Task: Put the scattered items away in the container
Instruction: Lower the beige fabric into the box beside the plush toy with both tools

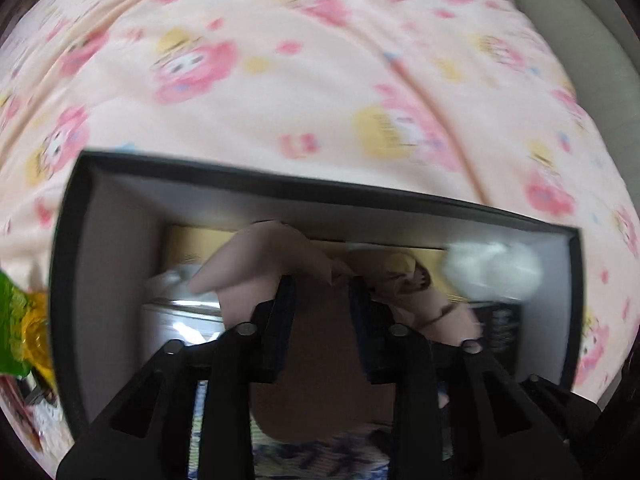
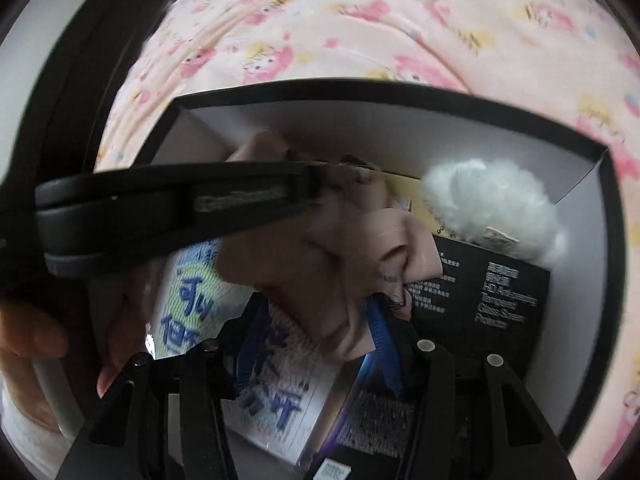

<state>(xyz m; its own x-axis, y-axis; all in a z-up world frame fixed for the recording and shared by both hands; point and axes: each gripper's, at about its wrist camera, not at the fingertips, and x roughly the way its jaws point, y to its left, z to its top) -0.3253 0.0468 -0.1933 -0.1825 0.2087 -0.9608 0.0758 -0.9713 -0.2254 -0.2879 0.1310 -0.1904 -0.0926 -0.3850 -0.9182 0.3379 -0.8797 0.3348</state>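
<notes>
A black box with white inside [image 1: 120,240] [image 2: 592,168] sits on the bed. In it lie a pale pink cloth [image 1: 260,256] [image 2: 340,280], a white fluffy pompom [image 1: 492,268] [image 2: 492,208], a black screen-protector pack [image 2: 492,292] and a printed white packet [image 2: 280,392]. My left gripper [image 1: 322,292] is inside the box, shut on the pink cloth; it crosses the right wrist view as a dark bar [image 2: 168,208]. My right gripper [image 2: 316,320] hangs over the box with its jaws apart around a fold of the cloth.
A pink cartoon-print bedsheet [image 1: 320,80] [image 2: 360,20] surrounds the box. A green and yellow wrapped item [image 1: 20,320] lies outside the box's left wall. A hand [image 2: 24,340] shows at the left edge of the right wrist view.
</notes>
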